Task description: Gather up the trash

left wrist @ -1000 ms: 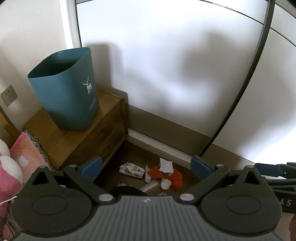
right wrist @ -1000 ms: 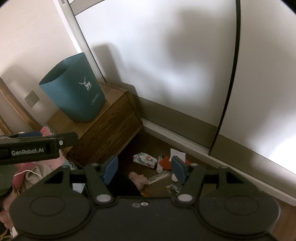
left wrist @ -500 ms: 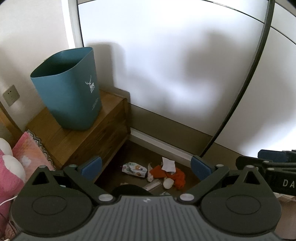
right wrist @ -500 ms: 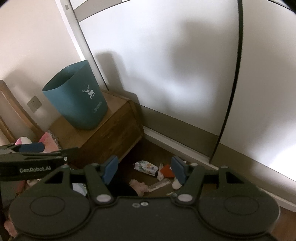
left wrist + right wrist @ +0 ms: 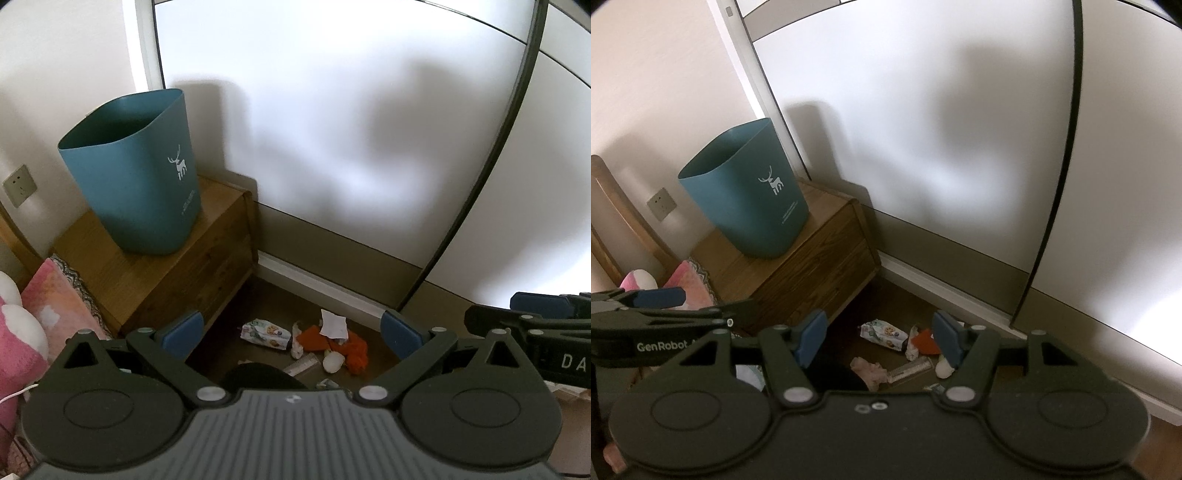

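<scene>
Both views have tilted up since a second ago, so we see more wall. Our left gripper (image 5: 291, 332) and right gripper (image 5: 879, 341) gape empty; trash (image 5: 314, 339) lies at twelve o'clock, bin (image 5: 140, 177) at ten. Next: descend, straddle one piece.

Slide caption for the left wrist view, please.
Open left hand-held gripper above floor litter; teal bin waits on wooden nightstand.
</scene>
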`<state>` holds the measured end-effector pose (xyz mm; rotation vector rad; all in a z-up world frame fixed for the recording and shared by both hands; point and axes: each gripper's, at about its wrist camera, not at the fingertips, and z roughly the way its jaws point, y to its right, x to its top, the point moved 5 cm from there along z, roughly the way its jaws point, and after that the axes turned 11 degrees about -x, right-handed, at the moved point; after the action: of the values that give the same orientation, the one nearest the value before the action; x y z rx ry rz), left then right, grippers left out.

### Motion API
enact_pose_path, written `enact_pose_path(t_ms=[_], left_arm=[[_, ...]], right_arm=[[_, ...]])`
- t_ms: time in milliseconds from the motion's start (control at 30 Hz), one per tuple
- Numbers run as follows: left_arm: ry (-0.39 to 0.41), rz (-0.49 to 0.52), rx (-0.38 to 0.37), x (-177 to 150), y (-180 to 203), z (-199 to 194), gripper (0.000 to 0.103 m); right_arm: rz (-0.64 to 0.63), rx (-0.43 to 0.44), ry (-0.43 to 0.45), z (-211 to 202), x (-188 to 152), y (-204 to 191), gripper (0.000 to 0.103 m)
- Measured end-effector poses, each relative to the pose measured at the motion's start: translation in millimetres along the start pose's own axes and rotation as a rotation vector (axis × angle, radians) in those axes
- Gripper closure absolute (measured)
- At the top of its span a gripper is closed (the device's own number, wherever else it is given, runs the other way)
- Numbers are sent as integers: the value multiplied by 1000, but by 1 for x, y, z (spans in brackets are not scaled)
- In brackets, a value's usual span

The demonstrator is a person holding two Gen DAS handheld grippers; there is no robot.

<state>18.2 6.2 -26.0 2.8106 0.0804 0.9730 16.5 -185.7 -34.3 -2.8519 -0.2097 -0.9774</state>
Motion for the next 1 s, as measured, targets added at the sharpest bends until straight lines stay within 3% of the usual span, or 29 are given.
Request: enact_pose_path(t_ms=[633,900,1000], left_arm=[[-19,-3,-25,-5,-6,18,0],[-19,-13,-34,6,-22,63,0],[-17,-37,-53,16,-37,90,0]], right_arm=[[-6,-8,1,14,-1,-2,40],[-8,44,-26,65,2,11,39],[-28,20,-14,96,6,16,39]])
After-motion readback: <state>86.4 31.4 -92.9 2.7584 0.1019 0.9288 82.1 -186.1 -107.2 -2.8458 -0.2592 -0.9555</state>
